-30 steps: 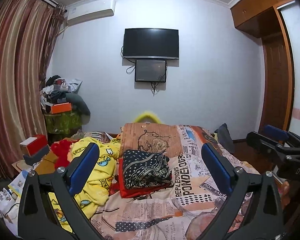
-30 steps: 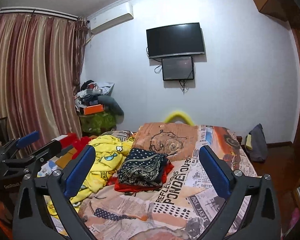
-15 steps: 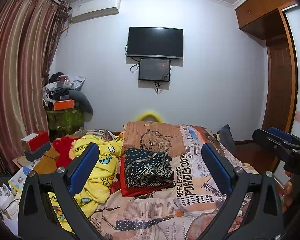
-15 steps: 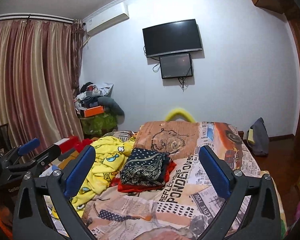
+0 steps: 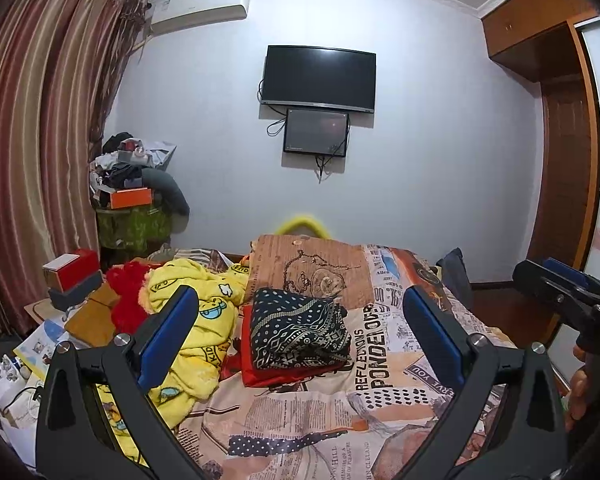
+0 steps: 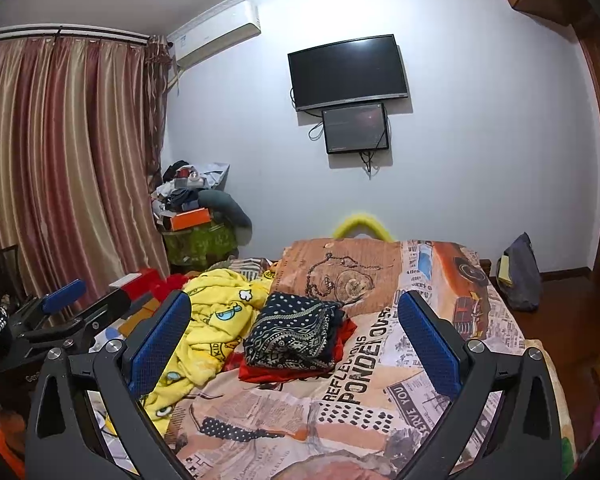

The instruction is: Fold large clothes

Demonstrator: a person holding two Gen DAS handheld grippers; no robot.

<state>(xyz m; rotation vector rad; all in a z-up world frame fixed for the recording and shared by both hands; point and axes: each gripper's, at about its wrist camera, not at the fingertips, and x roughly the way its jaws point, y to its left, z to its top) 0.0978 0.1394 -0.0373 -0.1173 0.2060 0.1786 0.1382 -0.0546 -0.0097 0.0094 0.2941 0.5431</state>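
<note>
Already folded and stacked on bed (image 5: 380,408): dark patterned garment (image 5: 298,334), red garment (image 5: 284,372); yellow fleece (image 5: 196,320) left crumpled; left gripper (image 5: 300,344), right gripper (image 6: 294,342) wide open, empty.

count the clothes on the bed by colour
Yellow: 1, crumpled yellow garment
Dark patterned: 1, folded dark garment
Red: 1, folded red garment beneath it
Total: 3

— What's hanging on the pale wall (image 5: 420,120)?
— A dark television (image 5: 319,73), a smaller screen (image 5: 316,131) beneath — striped curtains (image 5: 40,140) are draping left, wooden cabinets (image 5: 540,28) standing right.
</note>
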